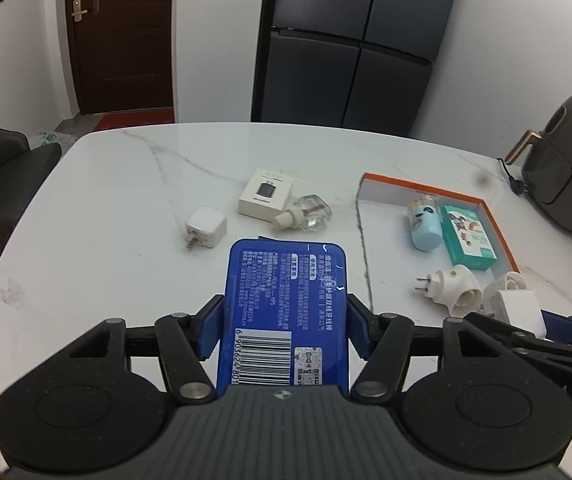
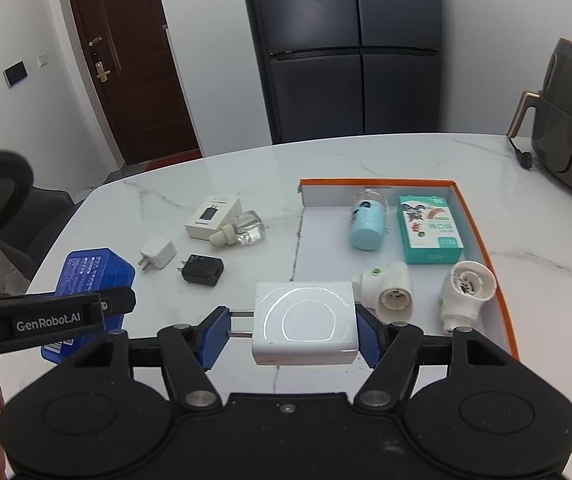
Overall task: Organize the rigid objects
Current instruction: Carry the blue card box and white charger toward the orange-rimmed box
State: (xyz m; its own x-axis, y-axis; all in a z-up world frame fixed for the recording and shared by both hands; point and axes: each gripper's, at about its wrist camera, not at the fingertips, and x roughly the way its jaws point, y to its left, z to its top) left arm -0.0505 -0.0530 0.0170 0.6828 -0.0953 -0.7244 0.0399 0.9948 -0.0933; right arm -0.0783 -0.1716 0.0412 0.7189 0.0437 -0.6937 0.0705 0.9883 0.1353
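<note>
**Both grippers loaded; tray half filled**

Left gripper (image 1: 284, 330) was clamped across the 2 long edges of the blue box (image 1: 284, 312), barcode end nearest the camera. The box looked rigid, light and glossy, so a side grip near mid-length should resist slipping; it was held above the marble table (image 1: 106, 264), left of the tray.

Right gripper (image 2: 292, 330) was closed on the white charger (image 2: 304, 322): 1 pad on its flat right side, the other seemingly against the 2 prong tips, though the contact was hard to read. Hard, smooth shell; the flat faces would give a surer hold than the prongs. It hung at the near-left edge of the orange-rimmed tray (image 2: 476, 216).

In the tray: light-blue bottle (image 2: 366, 220), green box (image 2: 430, 226), 2 white plug-in units (image 2: 386, 292). On the table: white box (image 2: 212, 216), glass refill bottle (image 2: 242, 232) (fragile), small white plug (image 2: 158, 254), black plug (image 2: 202, 270).
</note>
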